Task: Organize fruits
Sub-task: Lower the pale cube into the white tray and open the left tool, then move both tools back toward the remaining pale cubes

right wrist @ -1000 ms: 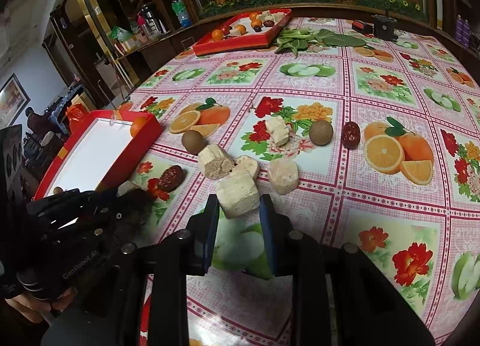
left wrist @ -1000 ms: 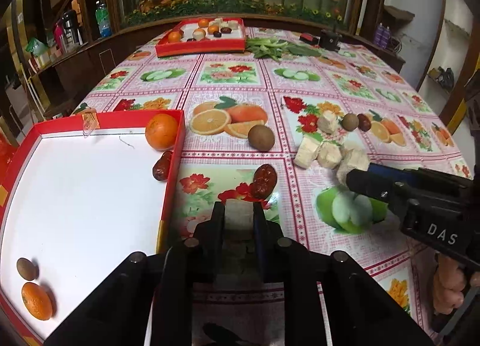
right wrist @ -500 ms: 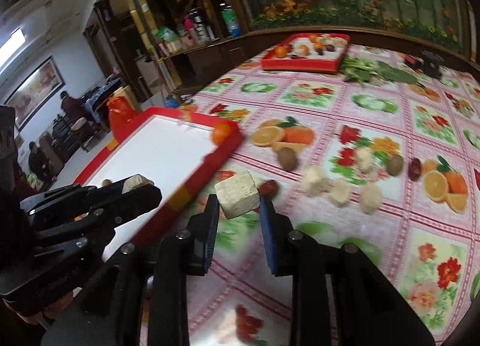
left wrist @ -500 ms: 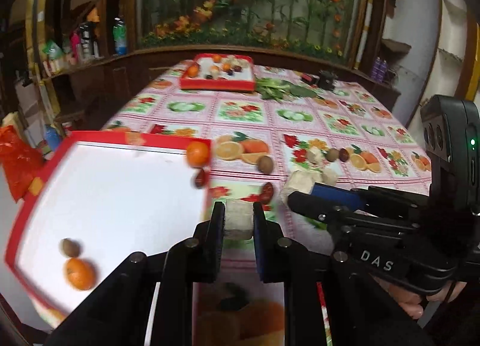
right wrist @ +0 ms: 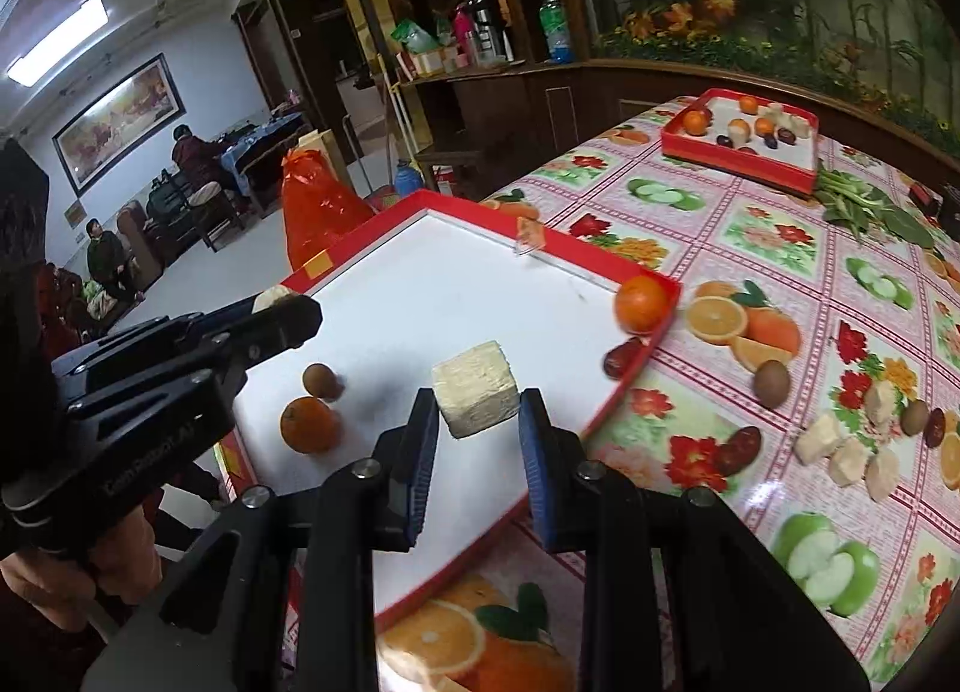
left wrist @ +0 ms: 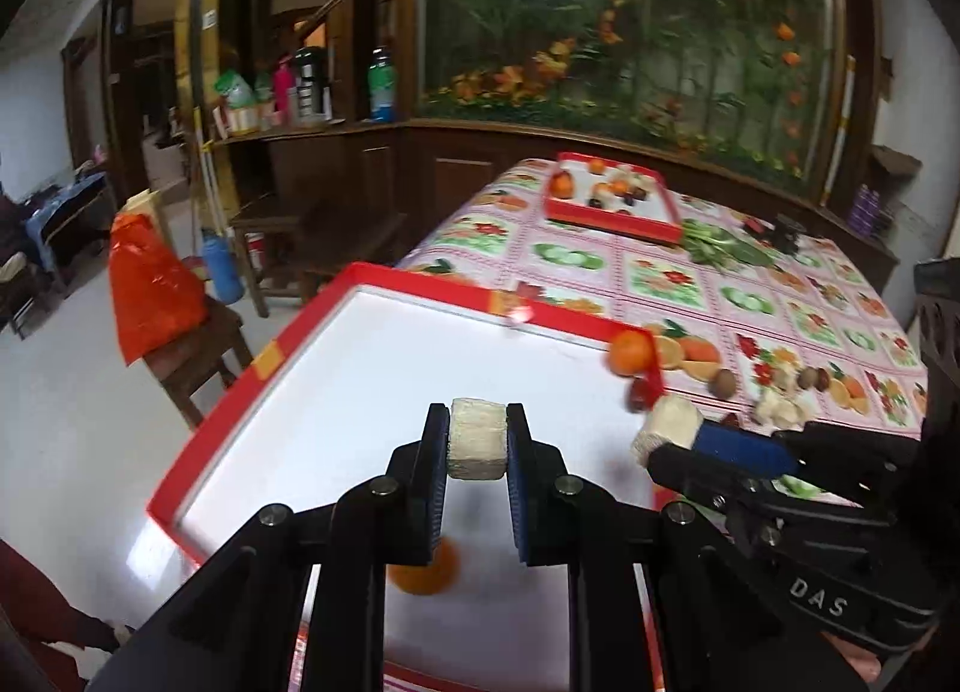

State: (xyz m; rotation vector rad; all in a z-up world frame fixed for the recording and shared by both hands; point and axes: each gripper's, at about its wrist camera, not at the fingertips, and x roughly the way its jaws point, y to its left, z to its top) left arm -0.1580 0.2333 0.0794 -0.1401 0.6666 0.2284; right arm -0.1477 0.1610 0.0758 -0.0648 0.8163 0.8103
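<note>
Left gripper (left wrist: 477,440) is clamped on a pale fibrous cube (left wrist: 477,438); right gripper (right wrist: 478,411) likewise on a second pale cube (right wrist: 476,396). Both were lifted from the tablecloth and are now carried over the red-rimmed white tray's (right wrist: 624,394) near-right corner; release is judged next.

My left gripper (left wrist: 478,440) is black with blue pads, and it holds a pale cream fibrous cube (left wrist: 477,438). My right gripper (right wrist: 478,422) wears the same black and blue around a second cream-white cube (right wrist: 475,396). Below both lies a shallow red-rimmed tray with a white floor (right wrist: 462,206), marked by yellow patches on its rim. In it sit a bright orange mandarin (right wrist: 641,303), a brown kiwi (right wrist: 320,379) and a dark red date (right wrist: 621,357). The pink checked tablecloth (right wrist: 774,284) carries printed oranges, green apples and red flowers.
</note>
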